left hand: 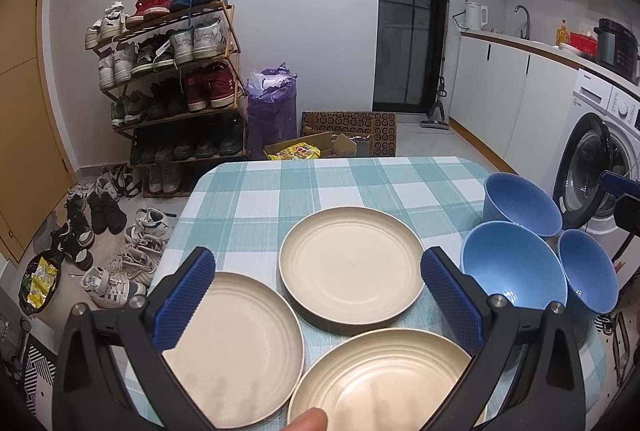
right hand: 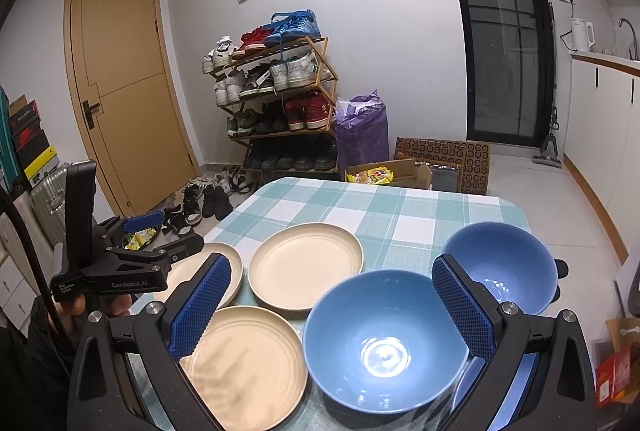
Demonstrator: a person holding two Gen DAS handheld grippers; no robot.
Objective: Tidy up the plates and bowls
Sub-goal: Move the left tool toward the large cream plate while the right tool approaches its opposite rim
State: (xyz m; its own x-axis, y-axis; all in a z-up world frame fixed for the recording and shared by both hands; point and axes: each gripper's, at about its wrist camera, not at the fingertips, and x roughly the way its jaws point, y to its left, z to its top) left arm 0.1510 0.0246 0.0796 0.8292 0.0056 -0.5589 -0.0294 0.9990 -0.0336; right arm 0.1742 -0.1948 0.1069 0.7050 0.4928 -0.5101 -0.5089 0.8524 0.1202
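On the checked table [left hand: 320,183] lie 3 cream plates and 3 blue bowls, none stacked, so the sorting looks not yet begun.

The plates sit as a loose cluster on the left half. The far plate [left hand: 351,265] lies flat and alone near the middle. The left plate [left hand: 244,347] and the near plate [left hand: 384,379] lie closer to the person, rims close to each other or just touching; I cannot tell which. Each plate is empty and rests directly on the cloth.

The bowls group on the right side, upright and empty. The middle bowl [right hand: 384,341] stands nearest the plates, the far bowl [right hand: 504,265] is behind it toward the table's right edge, and the third bowl [left hand: 588,271] sits at the right edge, mostly hidden in the right wrist view. Their rims are close together, but none is nested in another.

The left gripper [left hand: 318,297] hovers above the plates with its fingers spread wide, grasping nothing. The right gripper [right hand: 332,307] hangs over the gap between the near plate and the middle bowl, fingers likewise released and empty.

Judging from this, everything remains: the 3 plates need gathering into 1 stack and the 3 bowls need nesting. The left gripper seems placed for plates, the right for bowls.
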